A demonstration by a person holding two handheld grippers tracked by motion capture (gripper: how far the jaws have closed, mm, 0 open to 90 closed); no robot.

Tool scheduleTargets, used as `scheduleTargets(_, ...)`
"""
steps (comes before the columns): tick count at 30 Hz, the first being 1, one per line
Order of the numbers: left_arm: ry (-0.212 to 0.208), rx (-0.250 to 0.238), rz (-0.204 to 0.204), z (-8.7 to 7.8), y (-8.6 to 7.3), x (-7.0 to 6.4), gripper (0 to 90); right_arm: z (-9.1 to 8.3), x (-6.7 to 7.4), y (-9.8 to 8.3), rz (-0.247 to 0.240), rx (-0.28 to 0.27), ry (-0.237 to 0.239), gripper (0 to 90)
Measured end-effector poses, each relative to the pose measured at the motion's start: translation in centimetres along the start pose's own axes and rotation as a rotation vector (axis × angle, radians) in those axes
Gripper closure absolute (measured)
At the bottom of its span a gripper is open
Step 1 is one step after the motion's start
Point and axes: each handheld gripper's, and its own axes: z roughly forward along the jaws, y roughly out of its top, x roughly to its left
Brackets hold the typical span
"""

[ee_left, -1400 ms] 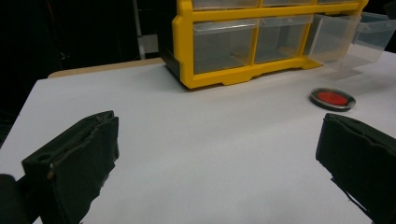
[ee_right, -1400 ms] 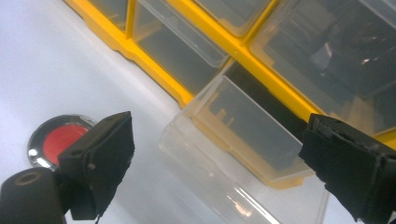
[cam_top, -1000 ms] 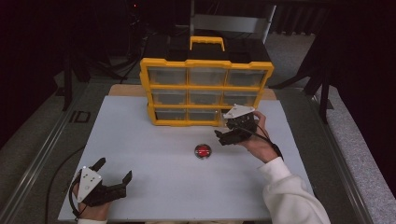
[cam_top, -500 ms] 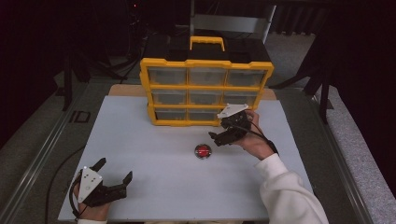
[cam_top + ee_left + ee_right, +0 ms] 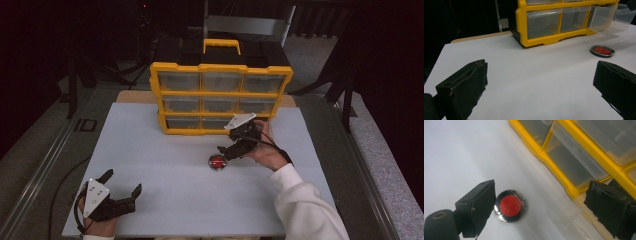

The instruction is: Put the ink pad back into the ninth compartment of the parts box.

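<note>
On the white table (image 5: 165, 160), a red disc (image 5: 217, 161) lies flat just before the yellow drawer cabinet (image 5: 220, 97). Above it hovers the right gripper (image 5: 226, 150), jaws wide. Near the front edge rests the left gripper (image 5: 122, 187), jaws also wide and empty.

dark room, white table (image 5: 150, 150) w/ wood edge, grey floor (image 5: 45, 135)

Nothing to read anywhere here. The yellow drawer cabinet (image 5: 220, 97) has a bare frame and clear drawer fronts without a single label. The little round red-centred disc (image 5: 510, 205) on the table carries no lettering I can make out, even up close in the right gripper view. The white table top (image 5: 150, 150) is plain, no marks or numbers.
</note>
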Motion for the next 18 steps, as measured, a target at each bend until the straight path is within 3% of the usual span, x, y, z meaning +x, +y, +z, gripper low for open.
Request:
scheduleTargets(12, 0.0, 0.0, 0.002, 0.0, 0.0, 0.0, 0.0, 1.2, 1.5, 0.1, -0.037, 0.047, 0.036, 9.3)
scheduleTargets(18, 0.0, -0.001, 0.001, 0.0, 0.0, 0.0, 0.0, 2.0, 2.1, 0.1, -0.031, 0.072, 0.048, 9.2)
